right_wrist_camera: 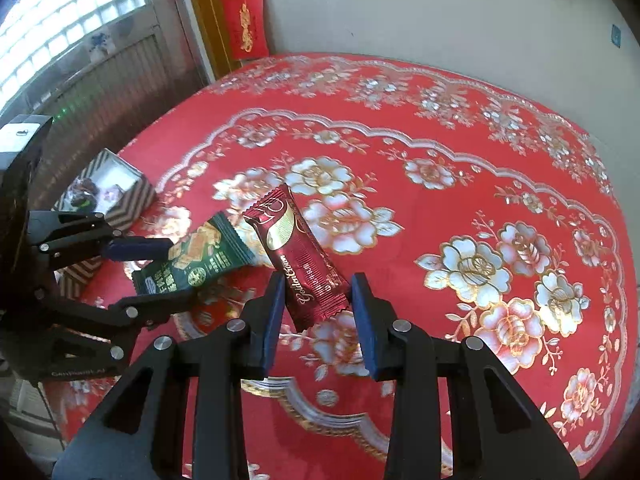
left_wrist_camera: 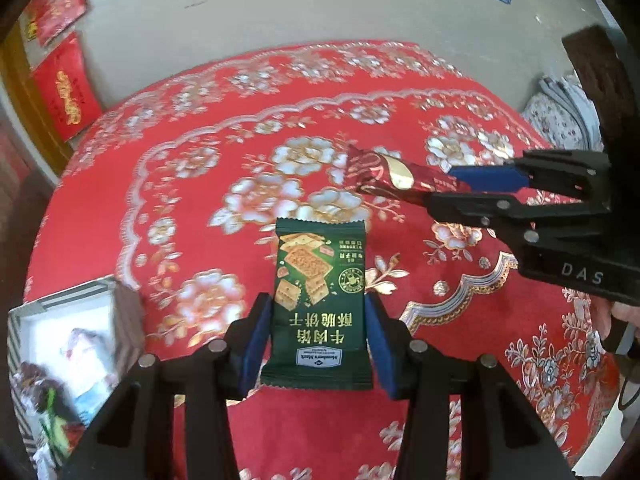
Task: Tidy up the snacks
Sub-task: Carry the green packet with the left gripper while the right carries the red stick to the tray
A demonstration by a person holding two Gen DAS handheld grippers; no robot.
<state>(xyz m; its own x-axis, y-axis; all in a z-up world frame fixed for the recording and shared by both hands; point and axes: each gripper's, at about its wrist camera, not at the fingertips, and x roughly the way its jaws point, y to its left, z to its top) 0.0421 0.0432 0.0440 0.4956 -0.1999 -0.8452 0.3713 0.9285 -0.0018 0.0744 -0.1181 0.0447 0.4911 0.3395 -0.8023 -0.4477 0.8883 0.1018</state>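
Observation:
A green cracker packet (left_wrist_camera: 320, 280) stands upright between the blue pads of my left gripper (left_wrist_camera: 316, 304), which is shut on its lower half. From the right wrist view the same green packet (right_wrist_camera: 200, 256) is held sideways by the left gripper (right_wrist_camera: 180, 274). A dark red wafer bar (right_wrist_camera: 296, 248) labelled in gold is pinched at its near end by my right gripper (right_wrist_camera: 318, 284), which is shut on it. In the left wrist view the red bar (left_wrist_camera: 384, 172) sticks out leftward from the right gripper (left_wrist_camera: 444, 188). Both snacks hang over the red floral tablecloth (right_wrist_camera: 440, 152).
A striped box (left_wrist_camera: 64, 295) holding several snacks sits at the table's left edge, also visible as the box (right_wrist_camera: 136, 204) beyond the left gripper. Red paper decorations (left_wrist_camera: 68, 92) hang on the wall. Folded patterned cloth (left_wrist_camera: 560, 116) lies at the far right. A hand (left_wrist_camera: 624, 312) holds the right gripper.

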